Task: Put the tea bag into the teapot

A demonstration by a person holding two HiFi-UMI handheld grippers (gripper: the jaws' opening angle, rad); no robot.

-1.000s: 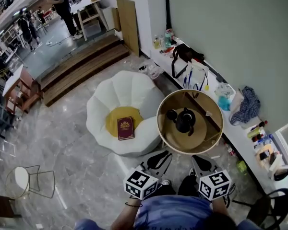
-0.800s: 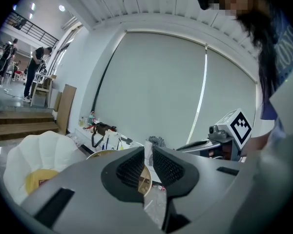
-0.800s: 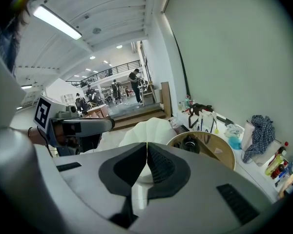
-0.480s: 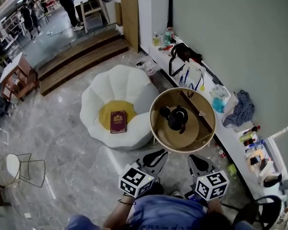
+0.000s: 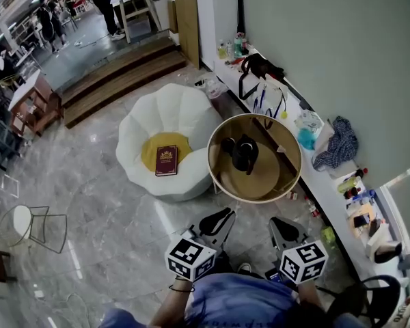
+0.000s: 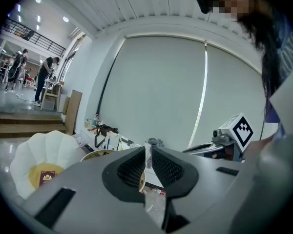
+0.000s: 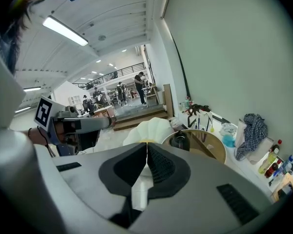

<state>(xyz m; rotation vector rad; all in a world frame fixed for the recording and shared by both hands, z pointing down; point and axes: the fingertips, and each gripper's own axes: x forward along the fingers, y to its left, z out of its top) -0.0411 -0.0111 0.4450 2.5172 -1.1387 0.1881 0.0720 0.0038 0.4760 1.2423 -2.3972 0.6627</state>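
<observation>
A black teapot (image 5: 244,153) stands on a round wooden table (image 5: 287,176), with a small dark piece (image 5: 227,144) just left of it. The teapot (image 7: 179,140) also shows beyond the right jaws. A small pale scrap (image 5: 281,149) lies near the table's right rim; I cannot tell if it is the tea bag. My left gripper (image 5: 225,214) and right gripper (image 5: 279,222) hang close to my body, short of the table. Both are shut with nothing between the jaws, as the left gripper (image 6: 148,147) and right gripper (image 7: 147,144) views show.
A white petal-shaped seat (image 5: 165,145) with a yellow cushion and a red book (image 5: 166,160) sits left of the table. A cluttered white ledge (image 5: 328,183) with bags, cloth and bottles runs along the wall at right. Wooden steps (image 5: 116,77) rise farther back.
The table and seat have slid a little left and up in the head view. Both grippers stay low by my body and remain shut.
</observation>
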